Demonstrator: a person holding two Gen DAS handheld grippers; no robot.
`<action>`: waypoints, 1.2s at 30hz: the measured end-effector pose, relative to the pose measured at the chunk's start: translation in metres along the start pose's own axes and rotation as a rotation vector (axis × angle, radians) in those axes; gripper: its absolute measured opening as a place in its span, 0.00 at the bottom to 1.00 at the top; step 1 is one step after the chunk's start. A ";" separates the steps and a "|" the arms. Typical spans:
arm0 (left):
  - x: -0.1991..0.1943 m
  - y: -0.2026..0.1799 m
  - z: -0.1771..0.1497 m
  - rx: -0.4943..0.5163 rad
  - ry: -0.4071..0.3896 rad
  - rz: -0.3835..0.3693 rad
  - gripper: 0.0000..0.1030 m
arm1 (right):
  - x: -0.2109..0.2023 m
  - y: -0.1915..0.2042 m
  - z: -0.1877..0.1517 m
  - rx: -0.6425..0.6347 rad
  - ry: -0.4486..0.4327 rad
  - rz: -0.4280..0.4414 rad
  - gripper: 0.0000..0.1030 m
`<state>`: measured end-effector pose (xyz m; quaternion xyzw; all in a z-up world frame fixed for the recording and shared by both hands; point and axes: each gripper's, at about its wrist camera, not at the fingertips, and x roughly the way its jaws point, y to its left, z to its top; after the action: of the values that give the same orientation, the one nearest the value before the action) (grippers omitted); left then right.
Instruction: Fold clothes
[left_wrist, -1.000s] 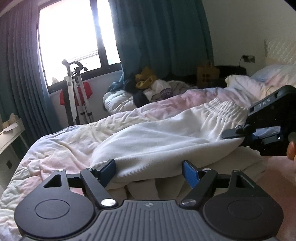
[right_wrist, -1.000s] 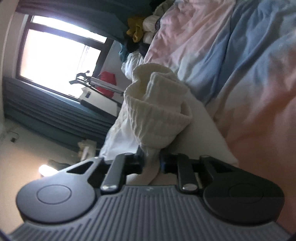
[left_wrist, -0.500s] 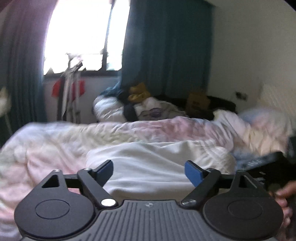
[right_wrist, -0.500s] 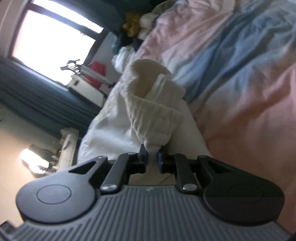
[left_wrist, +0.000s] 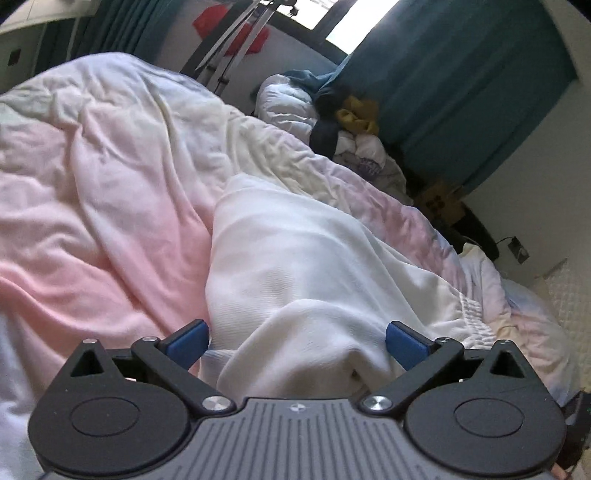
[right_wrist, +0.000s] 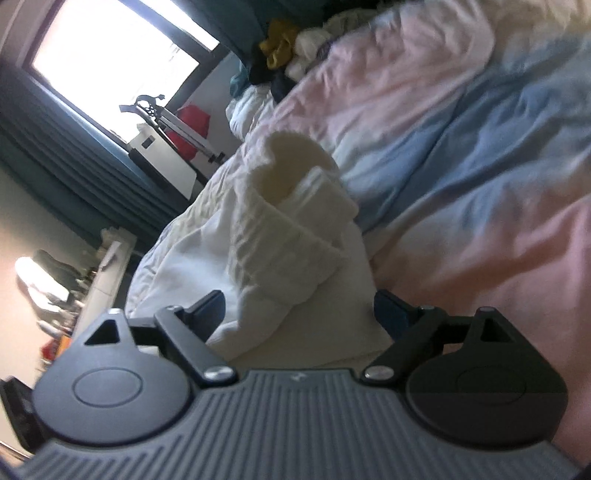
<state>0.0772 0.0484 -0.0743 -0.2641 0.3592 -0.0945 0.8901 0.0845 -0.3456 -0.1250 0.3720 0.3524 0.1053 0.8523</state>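
Note:
A white pair of trousers (left_wrist: 314, 266) lies folded over on the pink and white duvet (left_wrist: 96, 192). Its gathered elastic waistband (left_wrist: 471, 314) shows at the right. My left gripper (left_wrist: 297, 341) is open, its blue-padded jaws wide either side of a raised fold of the white cloth, not gripping it. In the right wrist view the ribbed waistband (right_wrist: 295, 221) stands bunched up just ahead of my right gripper (right_wrist: 299, 312), which is open with the cloth loose between its jaws.
The duvet (right_wrist: 480, 155) turns pink and blue on the right side. A heap of clothes (left_wrist: 351, 122) lies at the far end of the bed by teal curtains (left_wrist: 461, 85). A drying rack (right_wrist: 173, 122) stands under the window.
My right gripper has opened and let go of the waistband, which now rests on the bed. My left gripper has tilted and moved closer over the white cloth, still open.

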 end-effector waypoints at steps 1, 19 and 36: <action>0.002 0.002 0.000 -0.008 0.003 -0.004 1.00 | 0.006 -0.004 0.001 0.018 0.010 0.005 0.87; 0.017 0.056 0.003 -0.350 0.069 -0.184 0.99 | 0.029 -0.032 0.004 0.283 0.032 0.242 0.91; 0.012 0.034 0.014 -0.308 0.028 -0.129 0.52 | 0.003 0.012 0.010 0.125 -0.082 0.208 0.44</action>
<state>0.0944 0.0783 -0.0909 -0.4185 0.3640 -0.0992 0.8262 0.0945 -0.3416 -0.1137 0.4629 0.2825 0.1555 0.8257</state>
